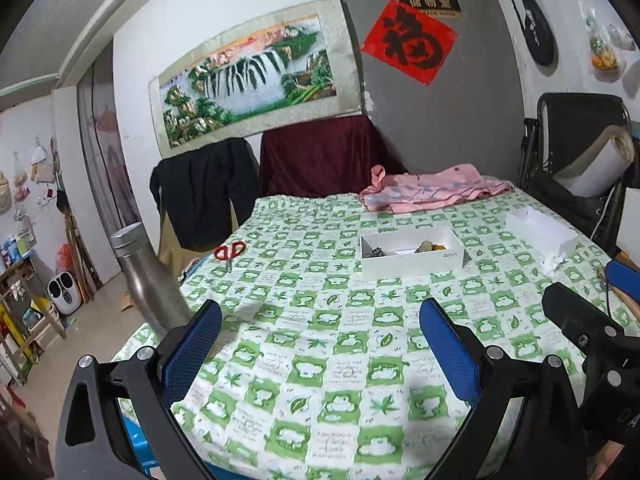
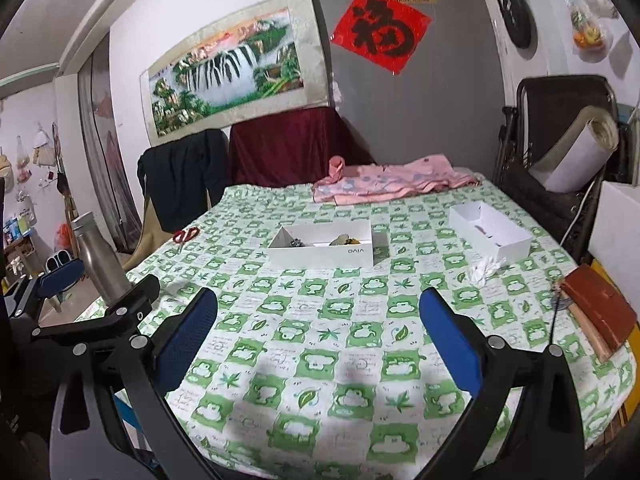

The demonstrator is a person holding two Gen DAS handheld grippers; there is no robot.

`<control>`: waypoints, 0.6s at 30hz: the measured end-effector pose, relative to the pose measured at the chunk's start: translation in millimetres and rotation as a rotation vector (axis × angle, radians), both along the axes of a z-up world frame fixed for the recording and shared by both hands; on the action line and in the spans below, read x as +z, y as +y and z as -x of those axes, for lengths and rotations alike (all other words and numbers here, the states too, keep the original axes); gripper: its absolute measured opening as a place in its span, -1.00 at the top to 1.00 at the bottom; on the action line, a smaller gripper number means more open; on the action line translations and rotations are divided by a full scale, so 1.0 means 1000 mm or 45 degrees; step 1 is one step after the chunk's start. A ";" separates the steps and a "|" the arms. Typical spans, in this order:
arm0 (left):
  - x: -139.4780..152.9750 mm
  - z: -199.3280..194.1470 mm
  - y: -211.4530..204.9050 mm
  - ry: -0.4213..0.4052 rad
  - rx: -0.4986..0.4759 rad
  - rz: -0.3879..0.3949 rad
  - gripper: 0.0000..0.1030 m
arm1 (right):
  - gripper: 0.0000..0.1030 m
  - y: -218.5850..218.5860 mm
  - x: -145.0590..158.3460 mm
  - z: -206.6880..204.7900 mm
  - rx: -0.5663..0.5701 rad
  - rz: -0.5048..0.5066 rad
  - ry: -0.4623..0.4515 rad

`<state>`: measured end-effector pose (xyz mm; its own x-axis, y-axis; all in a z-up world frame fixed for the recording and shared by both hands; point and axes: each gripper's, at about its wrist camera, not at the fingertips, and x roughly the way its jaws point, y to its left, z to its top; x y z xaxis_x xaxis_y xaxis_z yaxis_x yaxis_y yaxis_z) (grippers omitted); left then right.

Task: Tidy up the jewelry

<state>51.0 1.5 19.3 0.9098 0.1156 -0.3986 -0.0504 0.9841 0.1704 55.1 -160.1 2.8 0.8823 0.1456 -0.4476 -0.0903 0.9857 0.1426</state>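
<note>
The jewelry lies in small dark and yellowish clumps inside the white box marked with grey letters, which sits on the table under a green frog-print cloth. Behind that box lies a pink garment, to its right an open white tray with a crumpled tissue and farther right a brown wallet, and to its left red scissors and a steel bottle. On the near side of the box, the left tongs and right tongs both hover spread wide, gripping nothing.
</note>
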 end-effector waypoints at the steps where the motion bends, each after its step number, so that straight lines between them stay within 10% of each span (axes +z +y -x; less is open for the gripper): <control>1: 0.000 -0.006 0.000 0.007 -0.001 0.003 -0.89 | -0.87 0.000 0.000 -0.006 -0.001 0.001 0.006; 18: 0.000 -0.119 -0.013 0.105 0.010 0.029 -0.89 | -0.87 -0.013 -0.001 -0.108 -0.011 0.008 0.074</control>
<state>169.7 -11.9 18.8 0.8730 0.1123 -0.4746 -0.0446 0.9874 0.1517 162.8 -173.0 1.6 0.8558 0.1352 -0.4993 -0.0738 0.9873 0.1408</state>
